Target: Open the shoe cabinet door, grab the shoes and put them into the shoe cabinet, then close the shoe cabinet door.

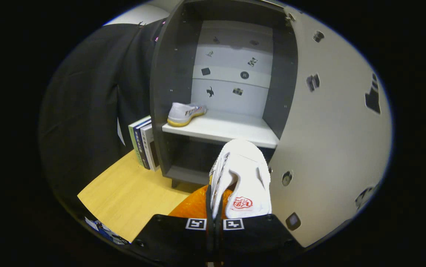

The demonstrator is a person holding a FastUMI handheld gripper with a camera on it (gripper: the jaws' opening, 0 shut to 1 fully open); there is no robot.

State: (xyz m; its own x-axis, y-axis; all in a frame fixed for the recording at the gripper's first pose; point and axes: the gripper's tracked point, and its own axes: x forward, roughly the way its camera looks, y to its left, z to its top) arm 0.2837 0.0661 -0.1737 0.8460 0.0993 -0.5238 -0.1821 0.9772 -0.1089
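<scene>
Gripper view: two white shoes are in sight. One shoe [185,113] already sits on the left end of the cabinet's white shelf [235,131], toe pointing right. The second shoe [242,178] is pinched by its collar between the fingers of the tool [215,222], closed tight on it, sole turned left, hanging just ahead of the shelf's front edge. The shoe cabinet [168,92] stands with its one door [331,122] swung open to the right. Three books [144,146] lean against the cabinet's left side on the wooden desk [131,193].
</scene>
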